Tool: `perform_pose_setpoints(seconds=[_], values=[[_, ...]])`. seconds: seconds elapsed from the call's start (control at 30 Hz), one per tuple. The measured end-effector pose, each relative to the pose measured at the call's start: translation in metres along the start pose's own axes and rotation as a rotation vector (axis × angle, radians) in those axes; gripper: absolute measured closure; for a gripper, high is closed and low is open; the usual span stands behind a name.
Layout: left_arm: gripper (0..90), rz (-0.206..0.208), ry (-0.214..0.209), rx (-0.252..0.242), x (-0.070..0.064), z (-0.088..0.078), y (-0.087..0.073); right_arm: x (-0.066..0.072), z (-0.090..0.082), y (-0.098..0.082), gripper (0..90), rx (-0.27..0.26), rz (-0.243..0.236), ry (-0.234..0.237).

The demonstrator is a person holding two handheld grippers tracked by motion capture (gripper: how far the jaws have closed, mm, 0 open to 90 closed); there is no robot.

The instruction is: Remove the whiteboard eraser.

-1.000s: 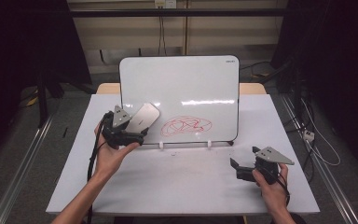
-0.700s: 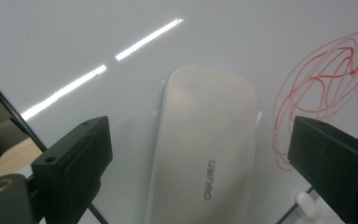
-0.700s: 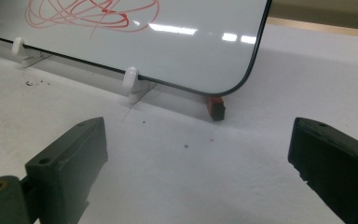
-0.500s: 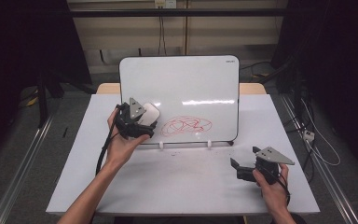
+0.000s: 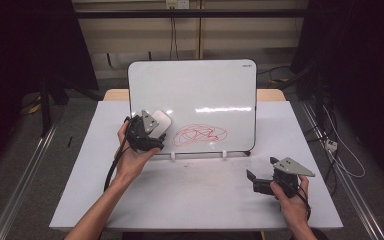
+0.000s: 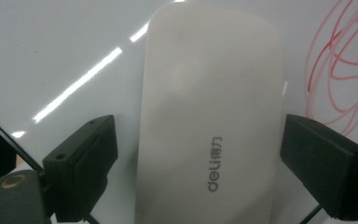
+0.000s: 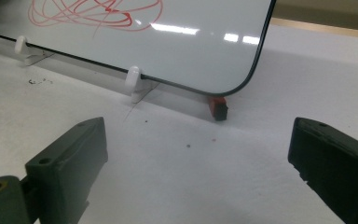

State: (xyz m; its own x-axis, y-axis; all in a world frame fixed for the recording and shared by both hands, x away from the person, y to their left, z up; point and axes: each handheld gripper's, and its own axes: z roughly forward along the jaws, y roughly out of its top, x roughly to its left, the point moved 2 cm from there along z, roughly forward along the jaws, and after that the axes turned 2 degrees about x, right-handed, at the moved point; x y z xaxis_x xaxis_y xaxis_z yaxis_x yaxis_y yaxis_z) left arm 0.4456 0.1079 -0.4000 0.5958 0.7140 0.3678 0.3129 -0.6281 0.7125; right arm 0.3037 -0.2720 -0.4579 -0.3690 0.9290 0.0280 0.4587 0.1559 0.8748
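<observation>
Closing on the eraser (image 6: 209, 116), the left gripper (image 6: 200, 168) has its jaws either side of the white block, which lies flat against the whiteboard (image 5: 200, 90). In the left gripper view the right jaw sits at the eraser's edge; the left jaw shows a thin gap, so the pads do not yet press from both sides. The jaws have just been closing with the eraser between them.

From the high view, the left gripper (image 5: 152, 131) is held up at the board's lower left part, the eraser (image 5: 162, 120) poking out above and to its right. A red scribble (image 5: 200, 135) sits on the board just right of the eraser, apart from it. The board stands tilted back on the table (image 5: 200, 200), propped on two small white clips (image 5: 224, 154).

The right gripper (image 5: 254, 181) rests low over the table at the near right, well away from the board, jaws wide apart and holding nothing. In the right gripper view, a small red-and-black piece (image 7: 218, 107) lies under the board's rounded corner.
</observation>
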Motion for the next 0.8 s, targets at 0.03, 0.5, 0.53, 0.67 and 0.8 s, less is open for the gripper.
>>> perform_pose_setpoints(seconds=[0.03,0.5,0.53,0.67,0.8], values=[[14.3,0.009,0.002,0.007,-0.0009,-0.0002,-0.0002,-0.0001,0.0001,-0.0001,4.4,0.002,0.001,0.001],[30.0,0.054,0.027,0.007,-0.0048,-0.0005,-0.0016,0.0003,0.0001,-0.0001,4.4,0.001,0.0,0.001],[30.0,0.056,0.027,0.006,-0.0047,-0.0005,-0.0018,0.0003,0.0001,-0.0001,4.4,0.0,0.0,0.001],[30.4,0.061,0.043,0.017,-0.0059,-0.0006,-0.0009,0.0002,-0.0001,-0.0002,4.4,0.001,0.0,0.002],[30.7,0.054,0.031,0.022,-0.0049,-0.0011,-0.0007,-0.0002,-0.0001,-0.0002,4.4,0.001,0.002,0.002]])
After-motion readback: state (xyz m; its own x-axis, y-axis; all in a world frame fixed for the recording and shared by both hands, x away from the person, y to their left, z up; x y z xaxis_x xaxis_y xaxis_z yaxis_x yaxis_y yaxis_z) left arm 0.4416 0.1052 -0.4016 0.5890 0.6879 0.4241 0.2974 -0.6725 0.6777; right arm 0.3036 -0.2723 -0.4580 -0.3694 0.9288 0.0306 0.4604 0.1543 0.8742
